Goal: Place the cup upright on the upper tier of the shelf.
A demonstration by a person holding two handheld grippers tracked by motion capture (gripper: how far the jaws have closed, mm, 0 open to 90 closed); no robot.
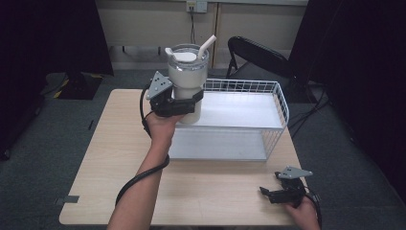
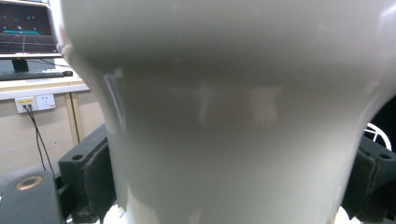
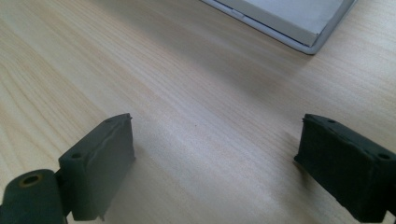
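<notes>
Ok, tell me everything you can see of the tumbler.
The tumbler is pale grey-white and glossy, wide above and narrower toward the base. It carries a lid with a flap and a bent white straw. It stands upright at the left end of the rack's upper shelf. The left gripper is shut on its narrow lower part.

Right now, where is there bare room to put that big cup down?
The upper shelf of the rack lies bare from the tumbler, held in the left gripper, across to the wire side. The tabletop left of the rack is bare too. The front right corner is crowded by the right gripper.
</notes>
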